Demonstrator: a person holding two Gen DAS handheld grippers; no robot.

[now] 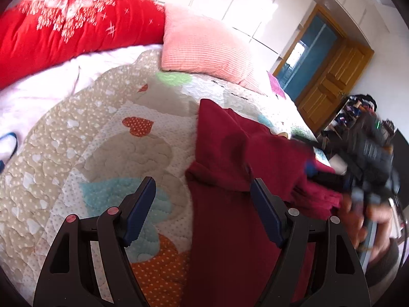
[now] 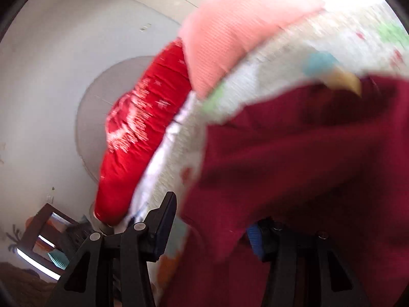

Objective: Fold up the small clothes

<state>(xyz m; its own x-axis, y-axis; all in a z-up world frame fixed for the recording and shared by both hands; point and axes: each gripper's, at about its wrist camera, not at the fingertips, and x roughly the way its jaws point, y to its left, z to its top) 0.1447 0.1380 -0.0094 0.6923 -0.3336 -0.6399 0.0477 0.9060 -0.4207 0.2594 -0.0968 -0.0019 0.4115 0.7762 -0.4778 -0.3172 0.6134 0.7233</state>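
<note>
A dark red garment (image 1: 230,168) lies on the quilted bedspread (image 1: 102,138), partly folded over itself. My left gripper (image 1: 204,199) is open above the garment's left edge, with nothing between its fingers. My right gripper (image 1: 317,168) is seen blurred at the garment's right side in the left wrist view. In the right wrist view the garment (image 2: 294,166) fills the lower right and drapes over the right finger. The right gripper (image 2: 212,225) has its fingers spread wide with cloth lying between them. This view is blurred.
A pink pillow (image 1: 204,46) and a red quilt (image 1: 71,25) lie at the head of the bed. A wooden door (image 1: 334,81) and a cluttered shelf (image 1: 358,110) stand beyond the bed's right side. White wall panels are behind.
</note>
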